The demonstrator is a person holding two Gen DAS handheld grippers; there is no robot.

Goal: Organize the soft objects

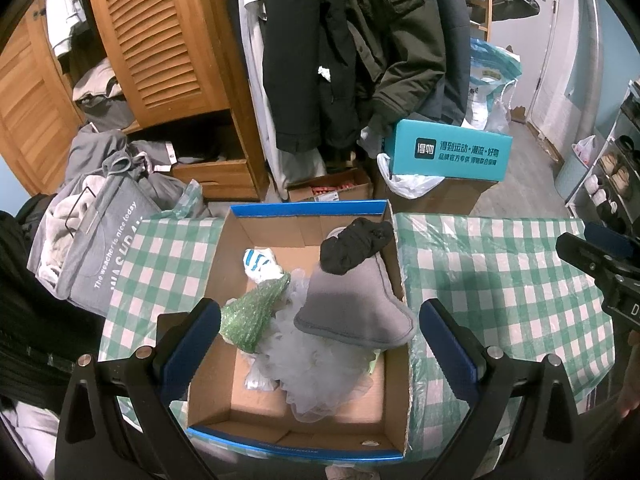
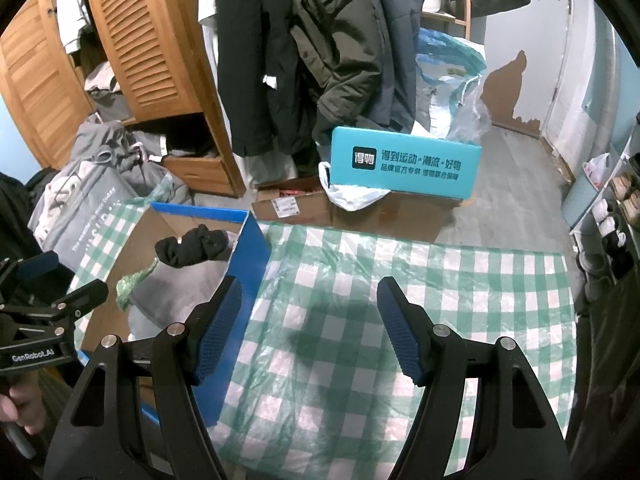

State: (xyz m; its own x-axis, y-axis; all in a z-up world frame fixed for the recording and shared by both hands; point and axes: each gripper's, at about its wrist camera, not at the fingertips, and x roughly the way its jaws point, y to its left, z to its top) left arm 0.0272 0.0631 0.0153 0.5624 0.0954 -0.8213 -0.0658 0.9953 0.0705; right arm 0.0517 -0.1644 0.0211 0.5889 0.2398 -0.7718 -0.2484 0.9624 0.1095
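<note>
An open cardboard box with a blue rim (image 1: 224,256) stands on the green checked table. Inside lie a grey felt pad (image 1: 352,308), a black bundled cloth (image 1: 354,246), a white mesh puff (image 1: 308,372), a green bubble-wrap cone (image 1: 252,312) and a white-blue item (image 1: 258,262). My left gripper (image 1: 320,320) is open and empty above the box. My right gripper (image 2: 310,304) is open and empty over the checked cloth (image 2: 400,280), right of the box's blue wall (image 2: 248,264). The black cloth (image 2: 192,246) and the grey pad (image 2: 180,292) show there too.
A grey laundry bag of clothes (image 1: 92,248) sits left of the table. A teal box (image 1: 448,150) on cardboard boxes stands behind it, under hanging coats (image 1: 340,48). A wooden louvred wardrobe (image 1: 160,40) is at back left, a shoe rack (image 1: 616,176) on the right.
</note>
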